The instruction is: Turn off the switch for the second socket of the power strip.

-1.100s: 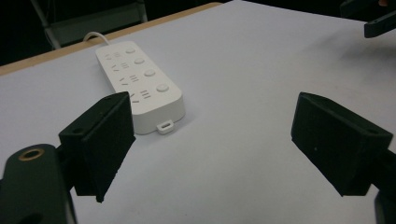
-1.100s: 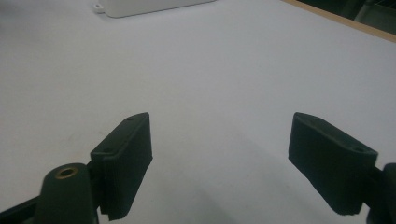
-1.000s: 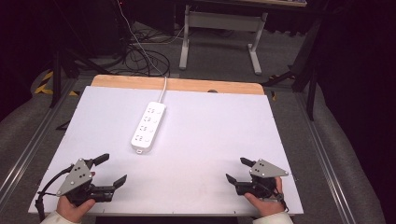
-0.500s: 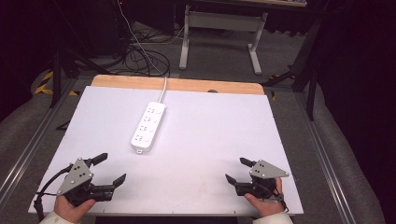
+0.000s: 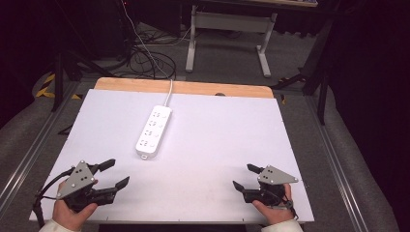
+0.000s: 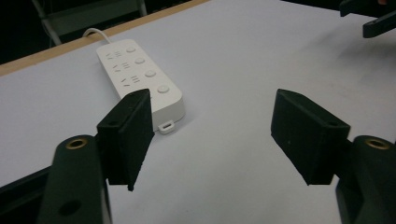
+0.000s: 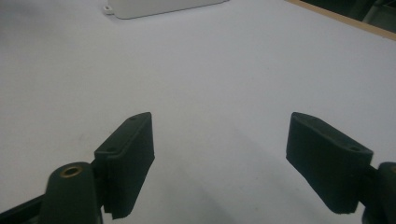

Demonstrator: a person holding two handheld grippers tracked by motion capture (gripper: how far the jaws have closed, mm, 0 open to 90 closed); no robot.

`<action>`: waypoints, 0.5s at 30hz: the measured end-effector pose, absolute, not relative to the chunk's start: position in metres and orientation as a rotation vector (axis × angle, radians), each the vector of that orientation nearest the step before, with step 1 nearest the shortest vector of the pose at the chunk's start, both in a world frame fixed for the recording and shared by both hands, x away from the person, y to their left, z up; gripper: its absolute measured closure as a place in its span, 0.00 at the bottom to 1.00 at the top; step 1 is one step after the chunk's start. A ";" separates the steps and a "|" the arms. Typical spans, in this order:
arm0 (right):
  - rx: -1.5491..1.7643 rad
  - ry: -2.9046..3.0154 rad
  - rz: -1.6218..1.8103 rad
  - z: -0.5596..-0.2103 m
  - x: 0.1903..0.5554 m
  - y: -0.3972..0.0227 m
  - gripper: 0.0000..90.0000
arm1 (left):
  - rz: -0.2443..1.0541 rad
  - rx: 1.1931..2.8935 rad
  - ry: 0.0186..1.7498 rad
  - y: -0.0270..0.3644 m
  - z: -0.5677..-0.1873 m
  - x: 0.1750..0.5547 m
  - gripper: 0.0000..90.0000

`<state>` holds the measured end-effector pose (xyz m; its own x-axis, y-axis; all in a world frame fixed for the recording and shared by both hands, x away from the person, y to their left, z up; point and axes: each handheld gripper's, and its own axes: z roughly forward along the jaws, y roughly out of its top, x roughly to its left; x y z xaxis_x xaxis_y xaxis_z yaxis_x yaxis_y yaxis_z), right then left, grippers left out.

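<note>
A white power strip (image 5: 153, 133) lies flat on the white tabletop (image 5: 212, 140), left of the middle, with its cord running off the far edge. My left gripper (image 5: 117, 172) rests at the near left, open and holding nothing, a short way in front of the strip. The left gripper view has that strip (image 6: 140, 74) just beyond the wide-apart jaws of my left gripper (image 6: 219, 135). At the near right, my right gripper (image 5: 244, 176) is open and holds nothing. In the right gripper view the strip's end (image 7: 159, 5) lies far ahead of my right gripper (image 7: 219, 158).
A wooden strip (image 5: 193, 88) borders the table's far edge. Beyond it stand a metal desk frame (image 5: 227, 38) and loose cables (image 5: 150, 58) on the floor. Metal rails (image 5: 338, 159) run along both sides of the table.
</note>
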<state>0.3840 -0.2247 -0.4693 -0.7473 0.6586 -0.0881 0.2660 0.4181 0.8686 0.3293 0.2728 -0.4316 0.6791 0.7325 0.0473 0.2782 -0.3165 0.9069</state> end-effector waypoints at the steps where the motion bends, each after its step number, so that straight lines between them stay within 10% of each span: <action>1: 0.787 2.260 1.275 -0.469 0.384 -0.225 0.28 | 0.539 1.893 0.803 0.274 -0.431 0.330 0.37; 15: 0.804 2.261 1.298 -0.470 0.386 -0.228 0.27 | 0.555 1.922 0.818 0.270 -0.409 0.343 0.36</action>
